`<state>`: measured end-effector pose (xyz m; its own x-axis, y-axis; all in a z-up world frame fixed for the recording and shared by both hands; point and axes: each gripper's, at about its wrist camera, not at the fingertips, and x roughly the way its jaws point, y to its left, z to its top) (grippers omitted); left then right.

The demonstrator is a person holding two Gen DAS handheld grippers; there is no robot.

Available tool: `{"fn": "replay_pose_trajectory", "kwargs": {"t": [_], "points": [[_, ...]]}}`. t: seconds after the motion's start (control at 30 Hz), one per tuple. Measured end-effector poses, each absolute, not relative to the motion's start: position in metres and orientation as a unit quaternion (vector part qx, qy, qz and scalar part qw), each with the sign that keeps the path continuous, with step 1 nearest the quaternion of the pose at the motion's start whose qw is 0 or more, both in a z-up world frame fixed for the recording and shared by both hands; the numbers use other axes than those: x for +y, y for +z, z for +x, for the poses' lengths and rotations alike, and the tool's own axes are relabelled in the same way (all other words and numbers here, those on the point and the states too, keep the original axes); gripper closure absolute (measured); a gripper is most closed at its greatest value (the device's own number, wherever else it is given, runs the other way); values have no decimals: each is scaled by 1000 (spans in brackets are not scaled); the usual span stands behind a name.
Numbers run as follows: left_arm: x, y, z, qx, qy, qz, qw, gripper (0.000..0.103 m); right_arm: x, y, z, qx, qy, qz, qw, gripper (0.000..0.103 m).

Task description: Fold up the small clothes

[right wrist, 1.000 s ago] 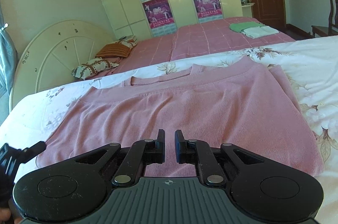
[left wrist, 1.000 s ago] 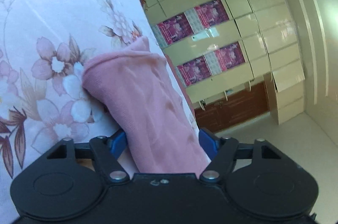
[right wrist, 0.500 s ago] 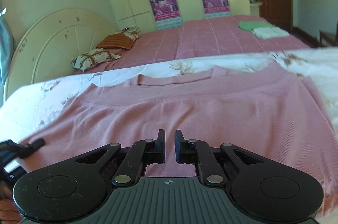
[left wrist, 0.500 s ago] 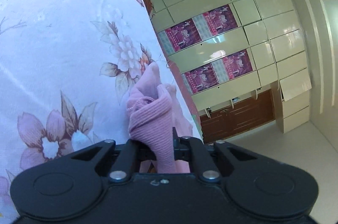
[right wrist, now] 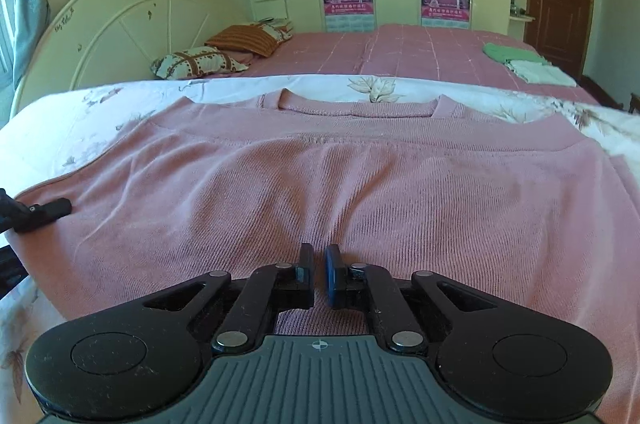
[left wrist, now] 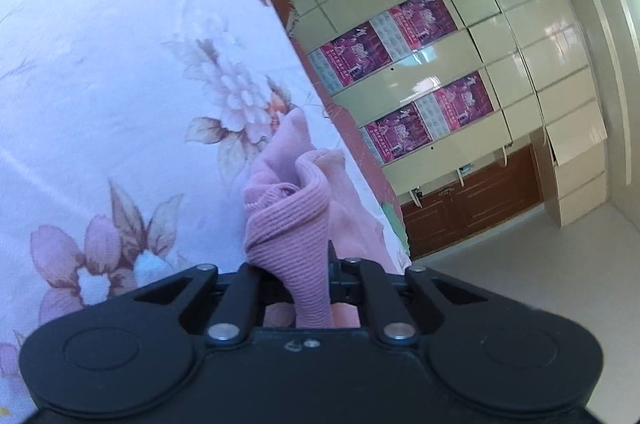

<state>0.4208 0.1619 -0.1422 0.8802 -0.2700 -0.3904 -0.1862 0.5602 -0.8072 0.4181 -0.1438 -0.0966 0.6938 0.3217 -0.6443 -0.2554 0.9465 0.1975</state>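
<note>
Now, my left hand-held gripper (left wrist: 310, 264) clamps a bunched edge of the pink sweater (right wrist: 340, 184) spread on the bed (right wrist: 52, 112), my right hand-held gripper (right wrist: 319, 274) pinching its hem; next, probably, folding that edge inward.

Left gripper (left wrist: 294, 264): jaws drawn close together, clamped on a bunched fold of the pink sweater (left wrist: 296, 224); body tilted, fingers pointing forward along the cloth. Right gripper (right wrist: 319, 274): jaws nearly together with a narrow gap between the pads, low over the sweater; whether cloth is pinched between them cannot be determined.
</note>
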Motion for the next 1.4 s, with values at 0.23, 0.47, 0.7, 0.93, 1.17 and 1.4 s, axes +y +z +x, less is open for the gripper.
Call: {"fn": "replay_pose_trajectory", "kwargs": {"t": [0.23, 0.47, 0.7, 0.93, 1.17, 1.4], "points": [[80, -57, 441, 251, -107, -318, 908, 95, -165, -97, 428, 366, 174, 117, 907, 99], [-85, -27, 466, 322, -216, -126, 913, 95, -269, -79, 418, 327, 135, 306, 884, 99], [-200, -98, 459, 431, -286, -86, 852, 60, -414, -64, 385, 301, 98, 382, 868, 24], [-111, -61, 436, 324, -210, -156, 909, 40, -439, -62, 375, 299, 160, 411, 846, 39], [-61, -84, 487, 384, -108, -130, 908, 48, -394, -79, 396, 346, 195, 358, 845, 39], [-46, -115, 478, 392, -111, -173, 897, 45, -363, -89, 414, 387, 220, 287, 848, 61]]}}
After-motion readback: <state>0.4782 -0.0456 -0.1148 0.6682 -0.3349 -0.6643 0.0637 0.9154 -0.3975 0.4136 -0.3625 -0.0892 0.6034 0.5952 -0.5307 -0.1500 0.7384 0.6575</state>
